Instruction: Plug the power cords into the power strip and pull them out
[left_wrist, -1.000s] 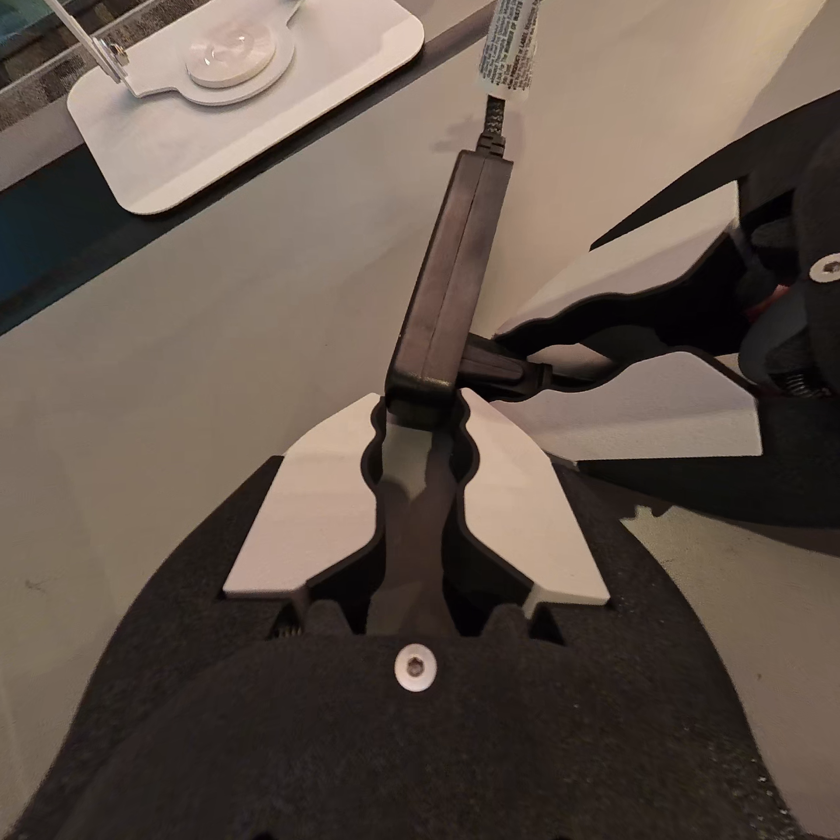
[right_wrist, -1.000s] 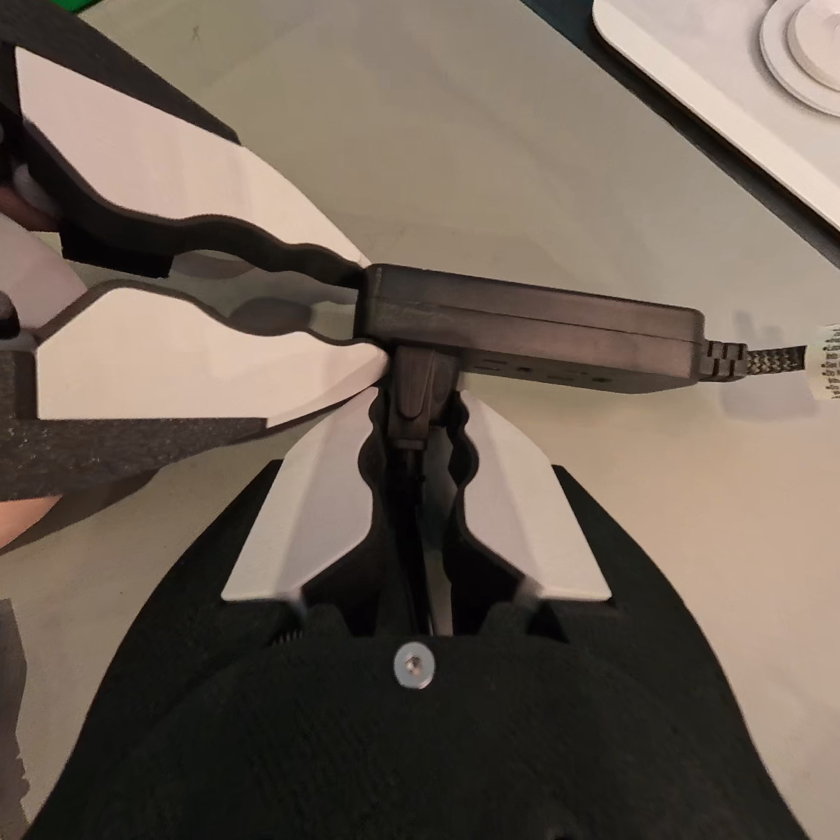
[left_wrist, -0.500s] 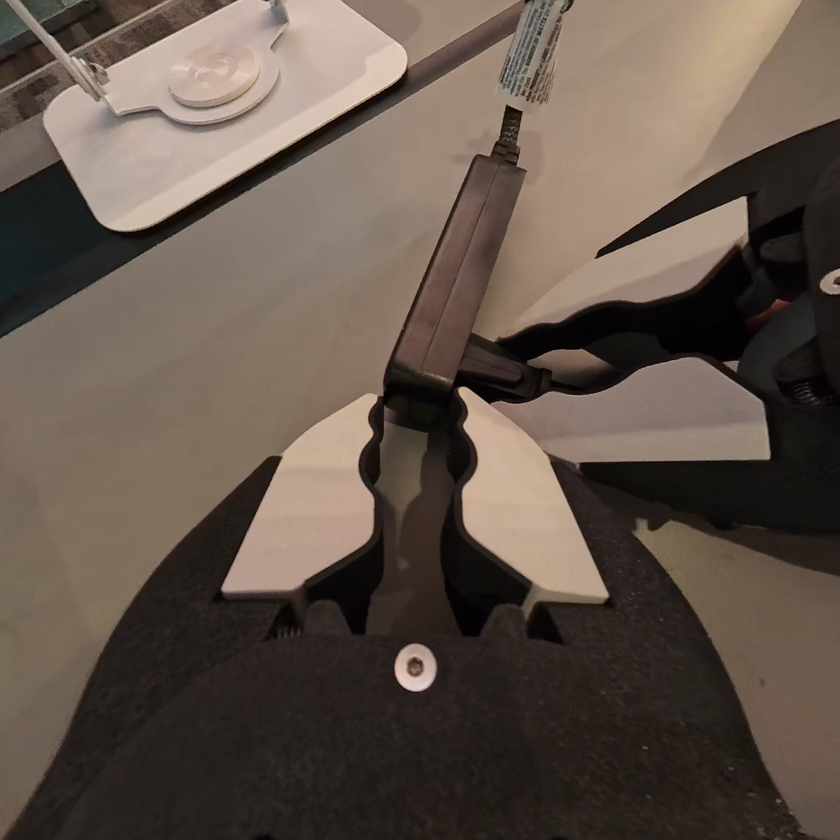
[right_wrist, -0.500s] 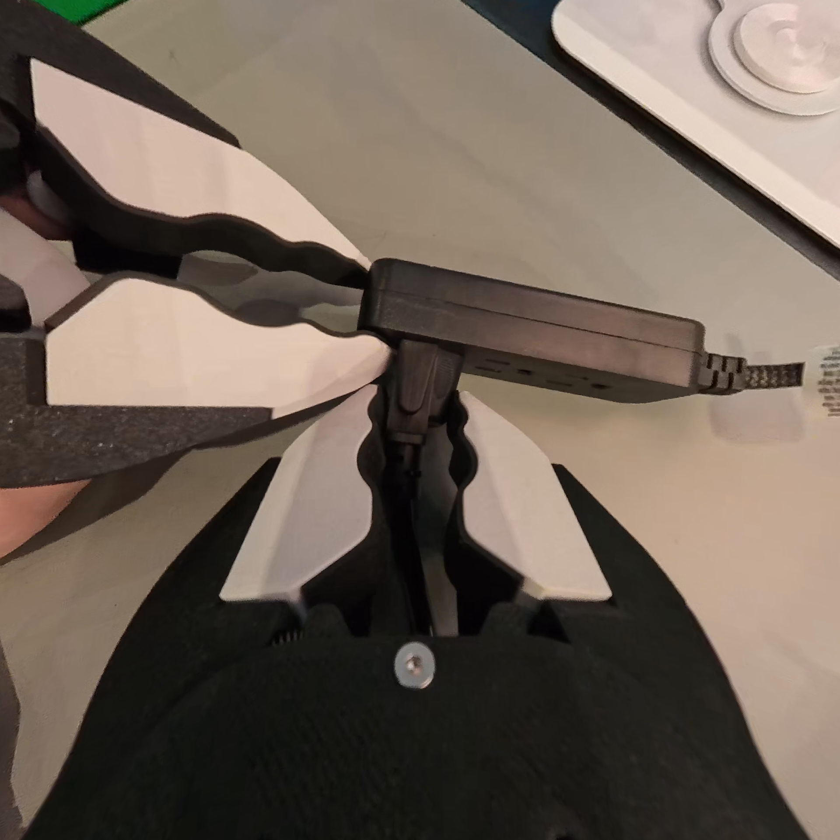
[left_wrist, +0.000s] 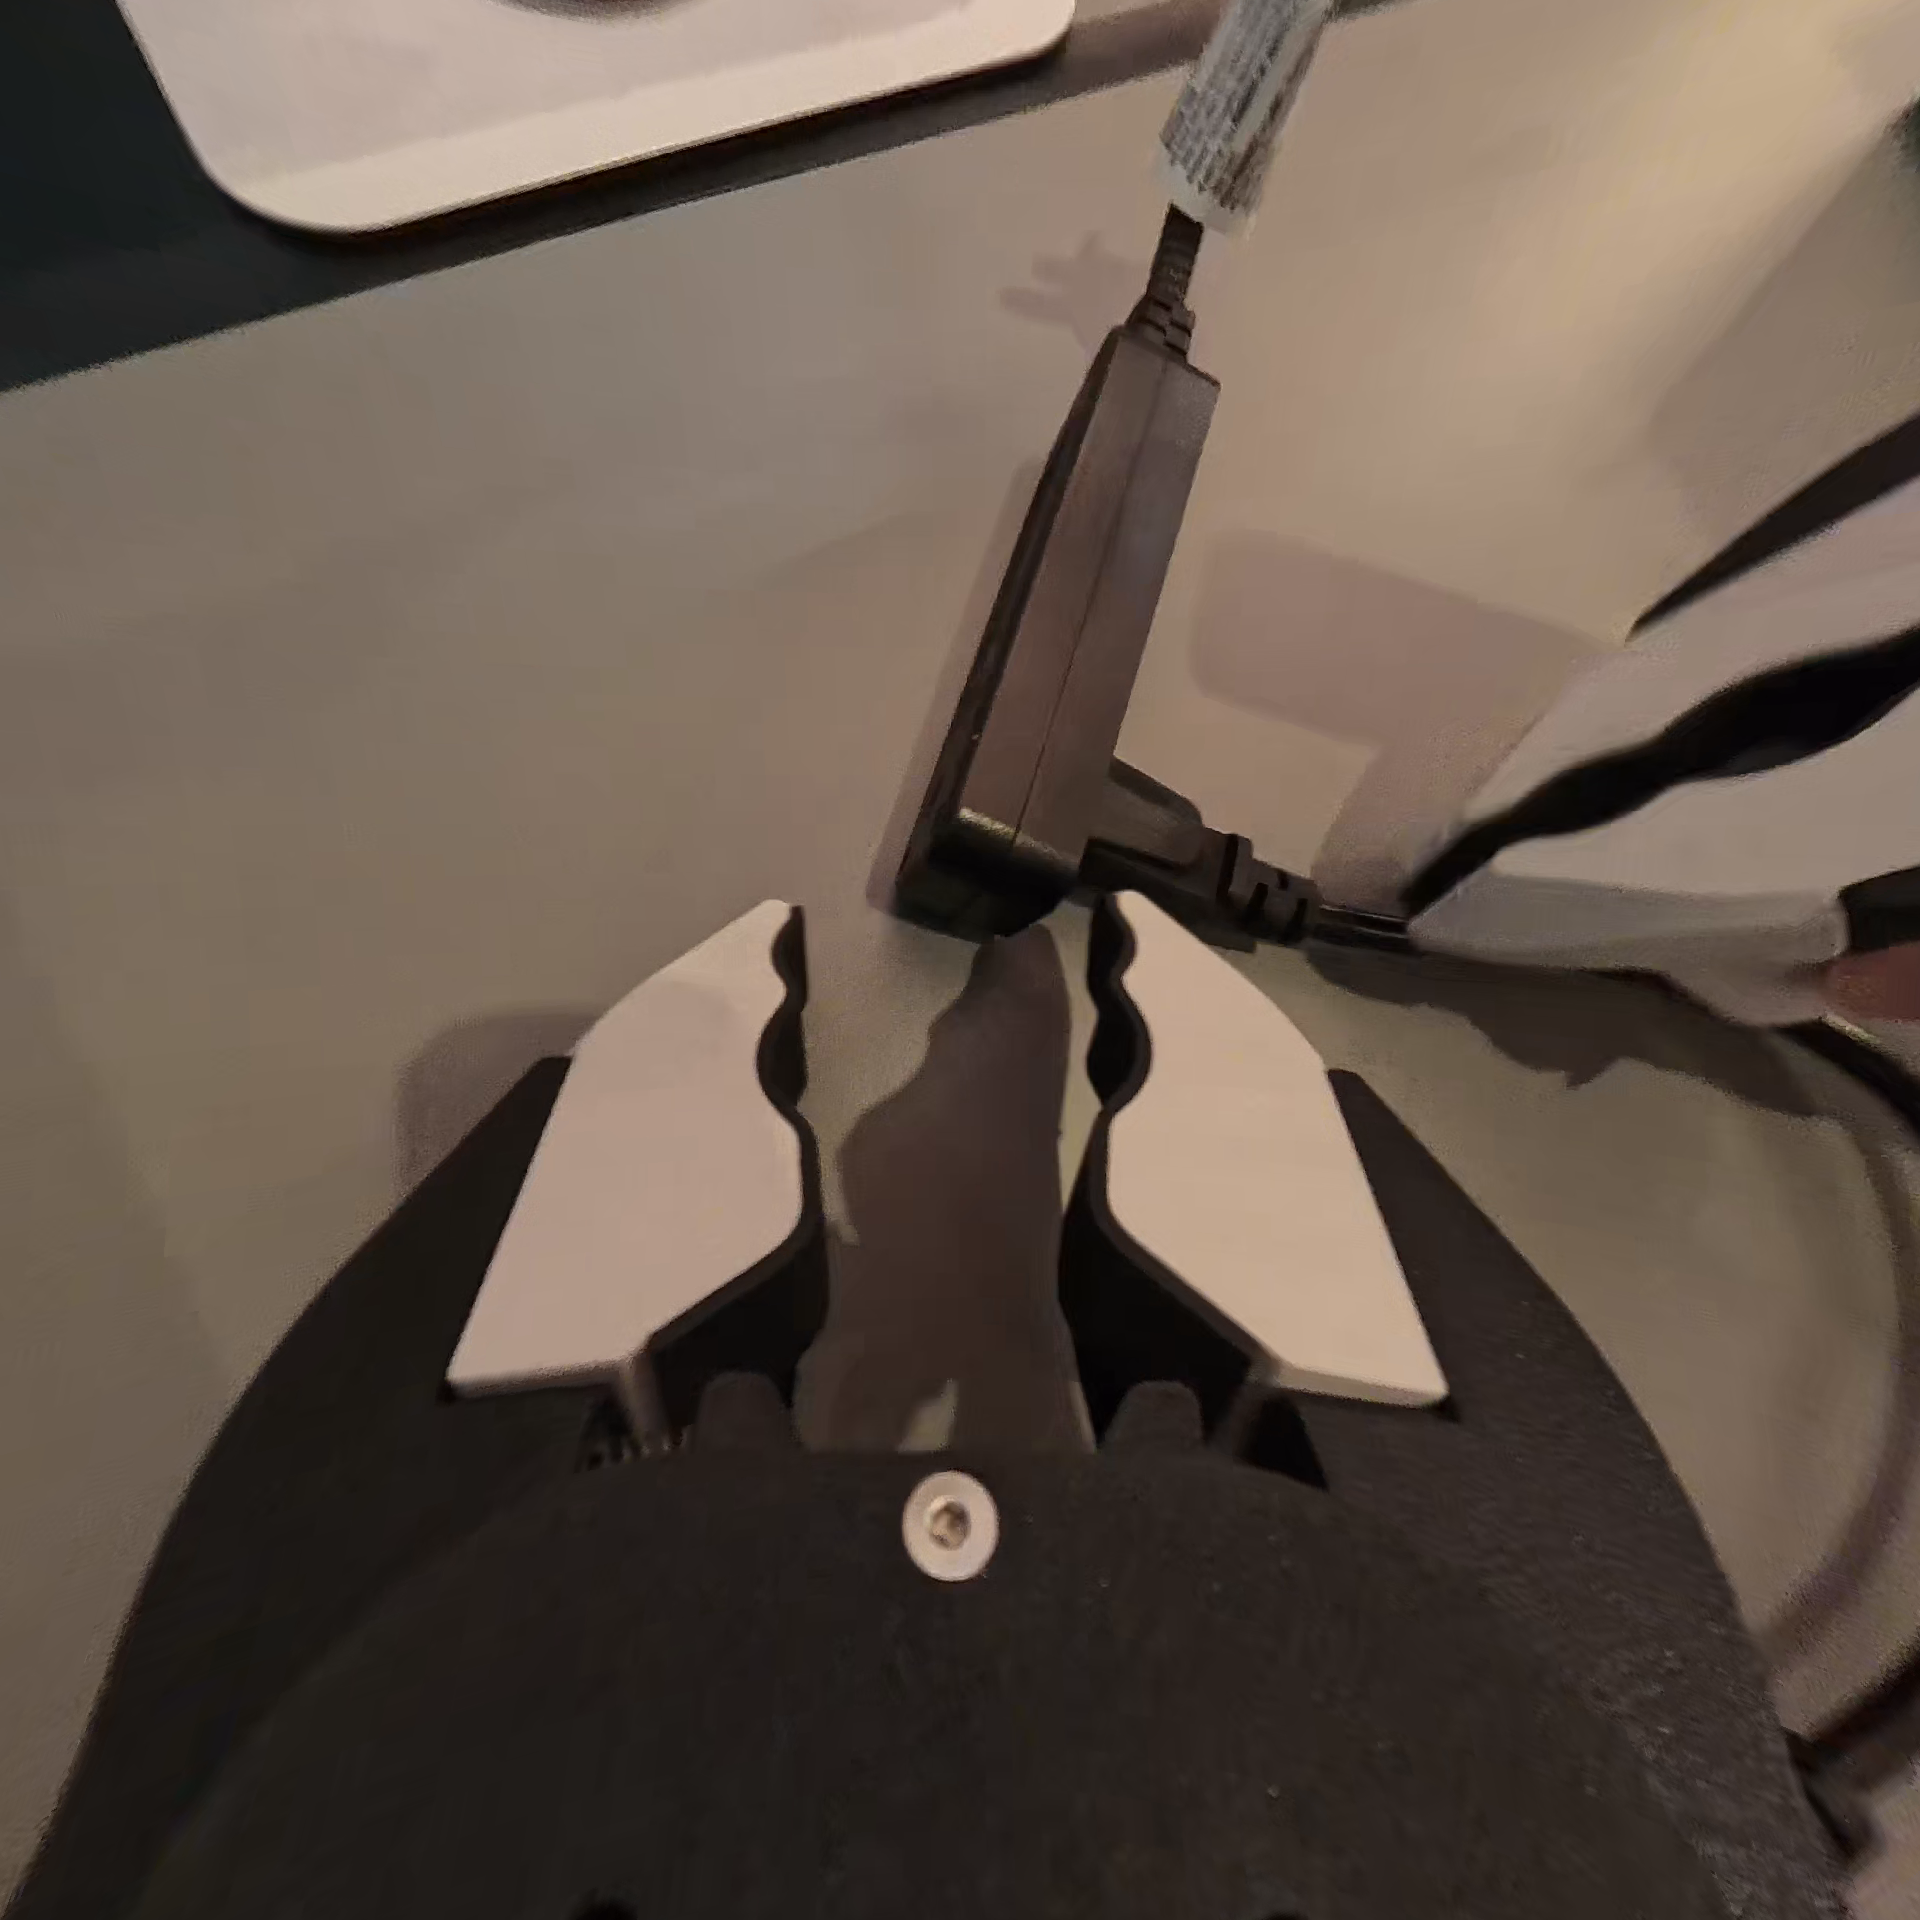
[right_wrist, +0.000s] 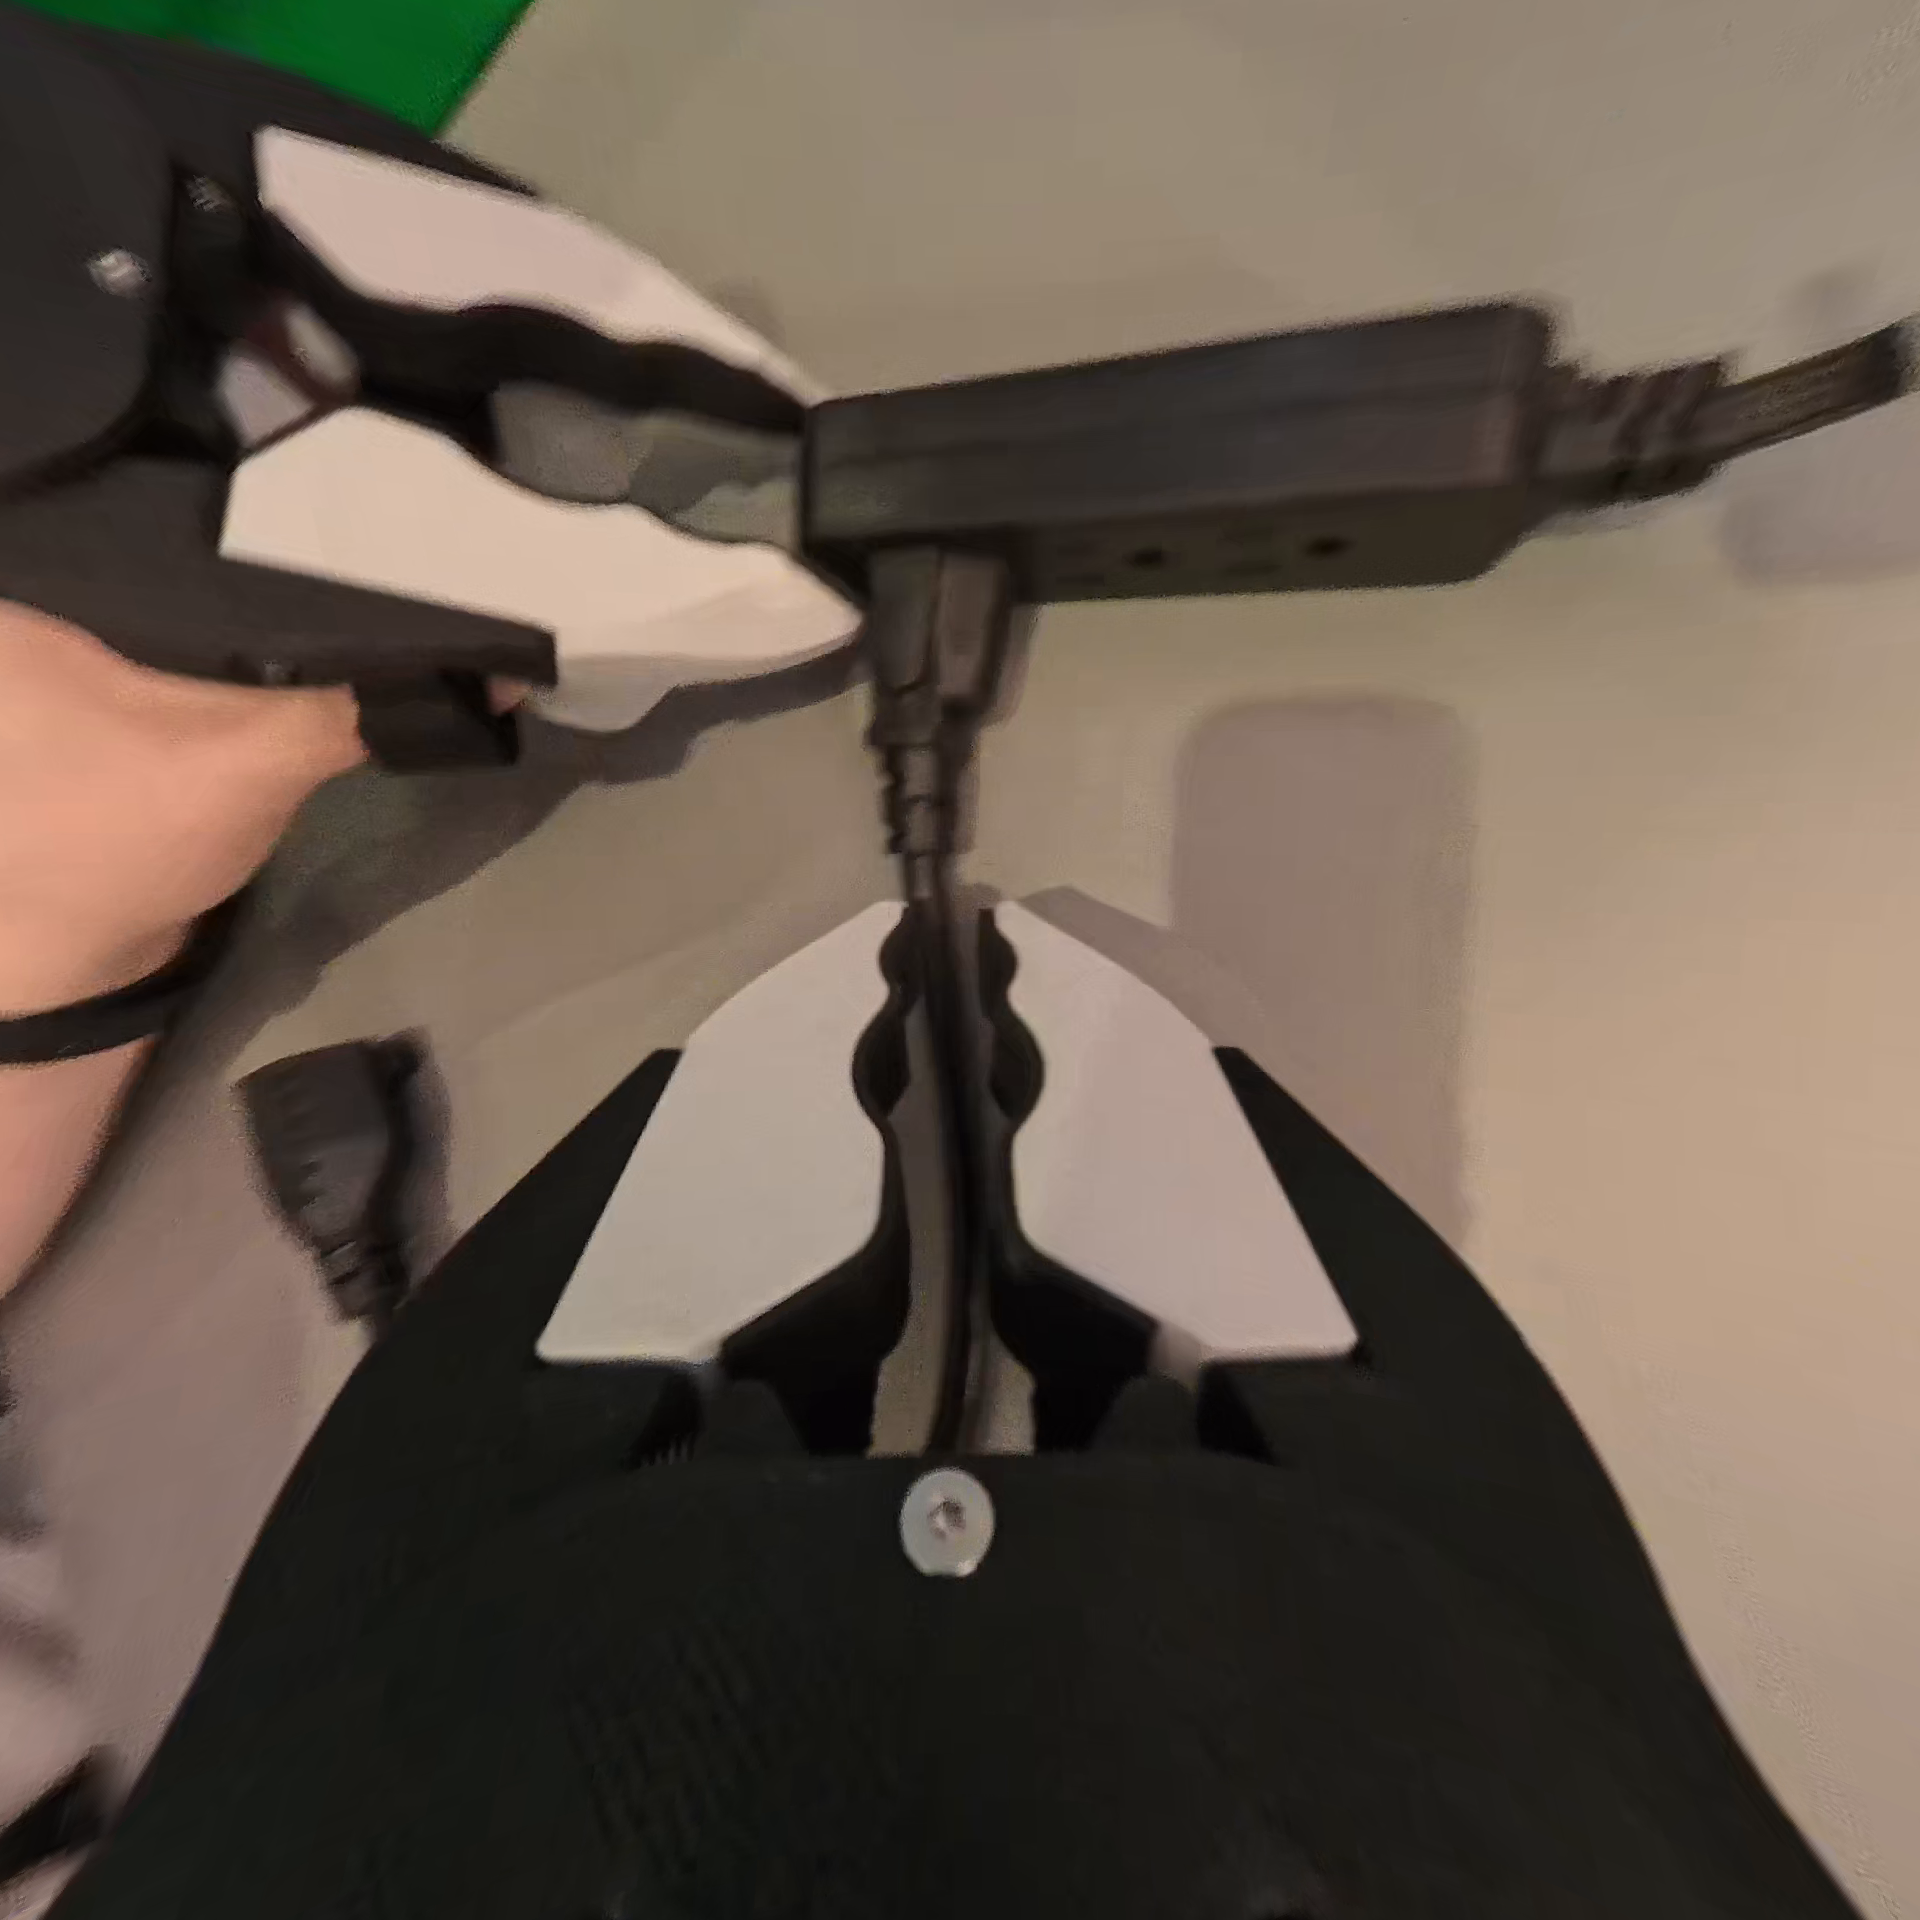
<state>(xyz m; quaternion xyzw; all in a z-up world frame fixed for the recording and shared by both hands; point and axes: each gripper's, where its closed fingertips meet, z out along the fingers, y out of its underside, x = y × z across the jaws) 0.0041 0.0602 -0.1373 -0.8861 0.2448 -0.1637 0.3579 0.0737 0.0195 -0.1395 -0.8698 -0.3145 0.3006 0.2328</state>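
The black power strip (left_wrist: 1060, 644) stands on its long edge on the grey table, with a black plug (left_wrist: 1153, 831) seated in its side near the near end. My left gripper (left_wrist: 948, 914) is open, its tips just short of the strip's end and not gripping it. In the right wrist view the strip (right_wrist: 1143, 478) lies across the top with the plug (right_wrist: 935, 623) in it. My right gripper (right_wrist: 951, 909) is drawn back from the plug and closed on its thin black cord (right_wrist: 940, 1143). The left gripper (right_wrist: 810, 520) shows there too, jaws apart at the strip's end.
A white flat base plate (left_wrist: 623, 104) lies at the far left beyond a dark band (left_wrist: 104, 260) along the table. The strip's braided cable carries a white label (left_wrist: 1236, 114). A second loose black plug (right_wrist: 322, 1174) lies on the table. A hand (right_wrist: 104, 779) holds the left gripper.
My left gripper has opened and let go of the strip's end. My right gripper has let go of the plug, slid back along the cord and closed narrower. The plug stays in the strip.
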